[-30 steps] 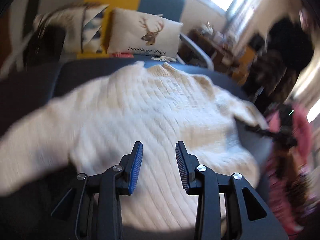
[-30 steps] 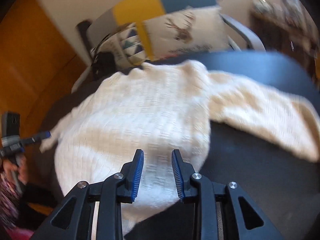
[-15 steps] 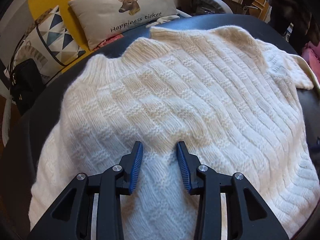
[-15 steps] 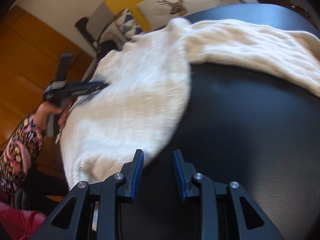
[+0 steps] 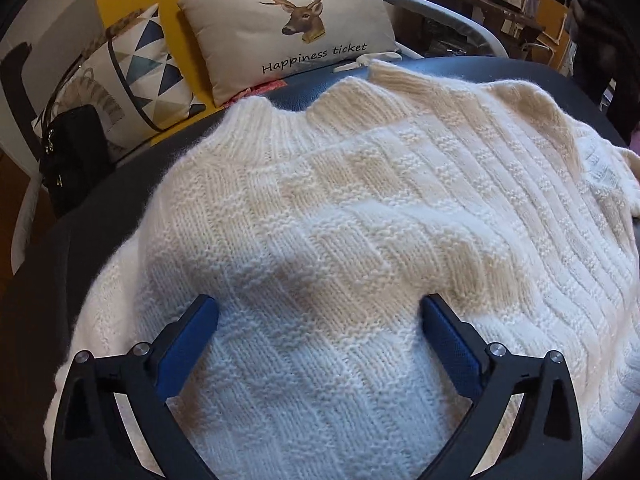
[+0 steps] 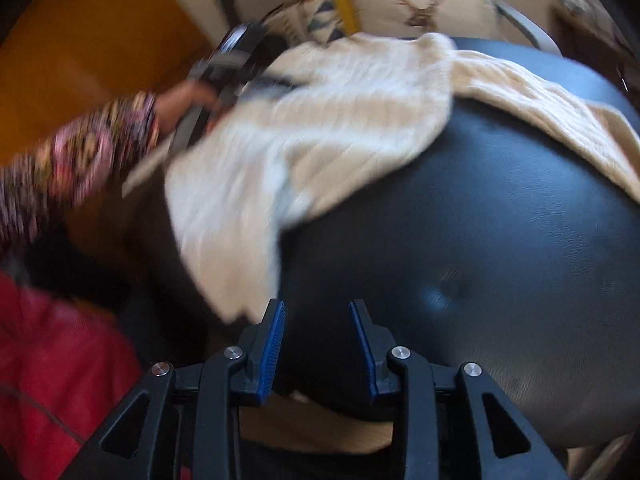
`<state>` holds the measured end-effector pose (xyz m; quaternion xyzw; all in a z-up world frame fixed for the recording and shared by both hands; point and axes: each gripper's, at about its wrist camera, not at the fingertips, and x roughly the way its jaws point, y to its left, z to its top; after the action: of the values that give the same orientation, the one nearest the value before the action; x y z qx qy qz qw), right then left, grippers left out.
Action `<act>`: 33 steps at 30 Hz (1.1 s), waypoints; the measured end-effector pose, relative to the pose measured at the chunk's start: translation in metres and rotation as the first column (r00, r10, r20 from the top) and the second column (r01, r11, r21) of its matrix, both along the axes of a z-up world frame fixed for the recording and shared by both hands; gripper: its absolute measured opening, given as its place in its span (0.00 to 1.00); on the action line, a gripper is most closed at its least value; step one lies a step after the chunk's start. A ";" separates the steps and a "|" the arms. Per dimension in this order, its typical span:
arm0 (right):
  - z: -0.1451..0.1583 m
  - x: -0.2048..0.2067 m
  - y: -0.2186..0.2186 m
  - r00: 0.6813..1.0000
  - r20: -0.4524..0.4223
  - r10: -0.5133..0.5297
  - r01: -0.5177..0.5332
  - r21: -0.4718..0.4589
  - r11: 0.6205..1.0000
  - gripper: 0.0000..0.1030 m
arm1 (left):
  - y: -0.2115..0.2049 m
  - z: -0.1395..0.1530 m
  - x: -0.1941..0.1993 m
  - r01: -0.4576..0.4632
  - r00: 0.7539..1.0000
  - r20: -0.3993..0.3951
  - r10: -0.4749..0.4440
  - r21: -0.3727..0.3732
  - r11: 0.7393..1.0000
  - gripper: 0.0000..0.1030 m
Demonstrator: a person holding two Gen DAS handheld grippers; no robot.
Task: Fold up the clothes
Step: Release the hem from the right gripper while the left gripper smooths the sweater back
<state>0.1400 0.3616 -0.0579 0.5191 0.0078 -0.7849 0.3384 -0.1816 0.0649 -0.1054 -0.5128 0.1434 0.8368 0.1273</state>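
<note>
Garment: one cream knitted sweater (image 5: 360,208), chunky basket-weave stitch, lying spread on the dark padded surface (image 6: 480,240).
Handling, judged: soft, limp and bulky; light to moderate weight; it will sag and stretch if lifted by a single point. Fuzzy yarn gives the ribbed pads good purchase, so slipping is unlikely; snagging of loose fibres is the more probable fault.
Where to take hold, judged: at an edge rather than mid-panel. The ribbed collar (image 5: 272,120), the hem or the side edge offer a doubled, firmer bite; a pinch in the flat middle would only bunch a ridge.
Left tongs (image 5: 320,316): jaws spread as wide as they go, having just been opening; nothing gripped. Sweater cloth fills the gap between them, apparently just under the tips; the pads do not press on it.
Sweater relative to left tongs: directly beneath and ahead; collar lies beyond the tips, a raised fold runs across just ahead of them.
Right tongs (image 6: 318,320): jaws partly open, a narrow gap, having opened slightly further; nothing between them but bare dark surface.
Sweater relative to right tongs: body lies ahead and to the left, its nearest edge just beside the left finger; whether it touches, cannot tell, the view is blurred. One sleeve (image 6: 560,120) stretches away ahead and to the right, well apart.
Surroundings: deer-print cushion (image 5: 292,24) and triangle-print cushion (image 5: 132,68) beyond the collar; clear of the work.
</note>
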 end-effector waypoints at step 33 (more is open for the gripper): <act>0.049 -0.119 -0.069 0.976 -0.187 -0.109 0.091 -0.103 0.990 0.33 | -0.023 -0.012 0.047 -0.010 1.000 0.012 0.008 0.118 0.993 1.00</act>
<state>0.0213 0.2924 -0.0088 0.4239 -0.0226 -0.8470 0.3201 -0.1344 0.0421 -0.1172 -0.5096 0.0908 0.8415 0.1545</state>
